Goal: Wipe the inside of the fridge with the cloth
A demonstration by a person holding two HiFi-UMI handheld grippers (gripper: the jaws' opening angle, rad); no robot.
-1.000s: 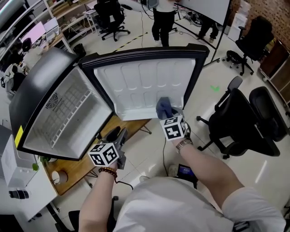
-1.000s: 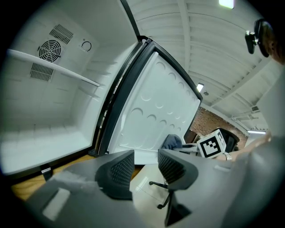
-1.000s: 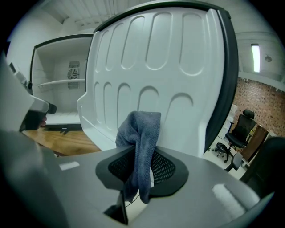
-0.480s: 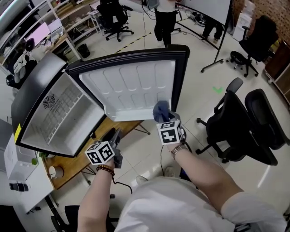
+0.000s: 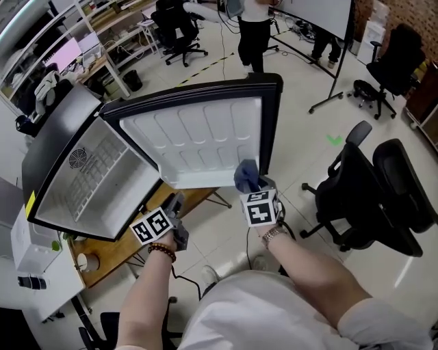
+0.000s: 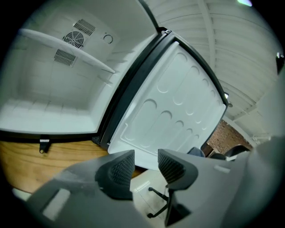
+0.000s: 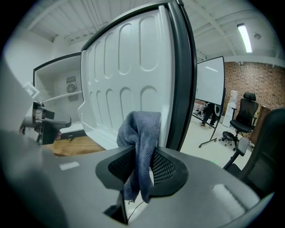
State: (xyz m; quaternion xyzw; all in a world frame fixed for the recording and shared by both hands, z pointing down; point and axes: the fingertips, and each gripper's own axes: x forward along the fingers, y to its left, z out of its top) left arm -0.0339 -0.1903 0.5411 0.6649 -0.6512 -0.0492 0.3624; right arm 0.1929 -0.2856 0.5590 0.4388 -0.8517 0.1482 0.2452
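A small black fridge [image 5: 61, 126] stands on a wooden table with its door [image 5: 198, 133] swung wide, white liner facing me. Its white inside [image 6: 49, 93] has a shelf and a fan grille at the back. My right gripper [image 5: 250, 183] is shut on a blue-grey cloth [image 7: 140, 138], held near the door's lower right corner. The cloth [image 5: 246, 174] bunches above the jaws. My left gripper [image 5: 176, 205] is open and empty, below the door's bottom edge. In the left gripper view its jaws [image 6: 144, 167] point at the door liner [image 6: 173, 111].
The wooden table [image 6: 40, 156] juts out under the fridge. Black office chairs [image 5: 369, 191] stand to the right on the pale floor. People stand near a whiteboard [image 5: 315, 14] at the back. A white box [image 5: 27, 256] sits at the left.
The door has swung a little toward the fridge and looks narrower. Both grippers shifted slightly left below it; the cloth stays in the right one.
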